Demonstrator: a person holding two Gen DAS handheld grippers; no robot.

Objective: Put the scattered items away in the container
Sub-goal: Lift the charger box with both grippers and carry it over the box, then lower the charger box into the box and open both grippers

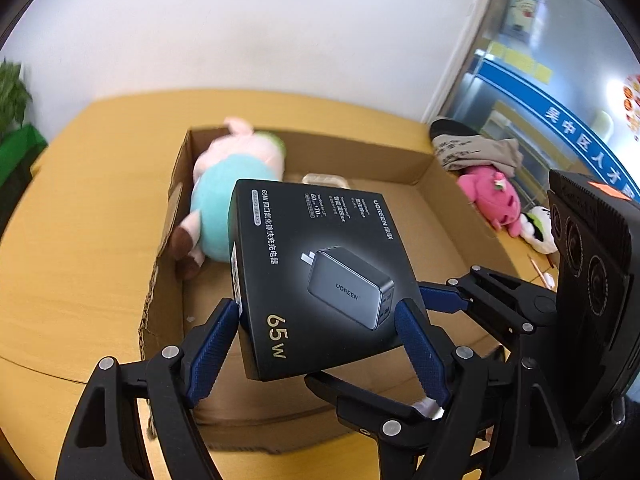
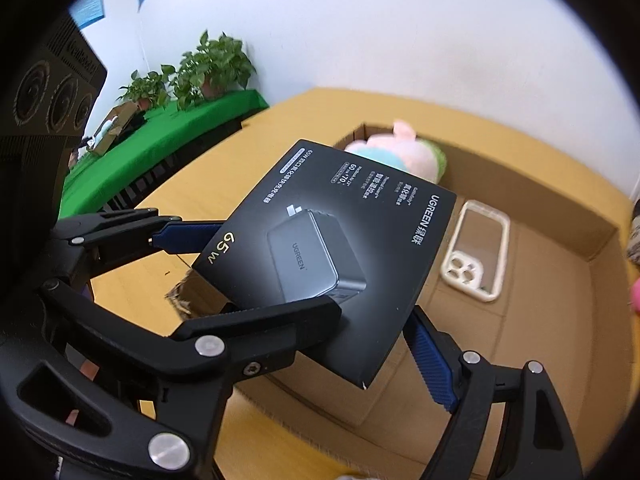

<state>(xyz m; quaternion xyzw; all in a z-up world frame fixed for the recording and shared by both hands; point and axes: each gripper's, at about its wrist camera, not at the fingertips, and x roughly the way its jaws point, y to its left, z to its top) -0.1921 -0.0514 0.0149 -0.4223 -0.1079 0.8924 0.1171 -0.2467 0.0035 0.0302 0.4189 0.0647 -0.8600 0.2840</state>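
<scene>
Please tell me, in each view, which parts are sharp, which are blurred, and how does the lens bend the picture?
Left wrist view: the charger box print is sharp, the plush pig and table edge are smeared, and the table rim curves like a bowl. Right wrist view: box and phone case are crisp, plants slightly soft, corners black, carton walls bowed.

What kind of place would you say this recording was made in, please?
Probably an office or public service room: a wooden table against a white wall, potted plants on a green-covered bench, and a glass partition with a blue Chinese-lettered band.
</scene>
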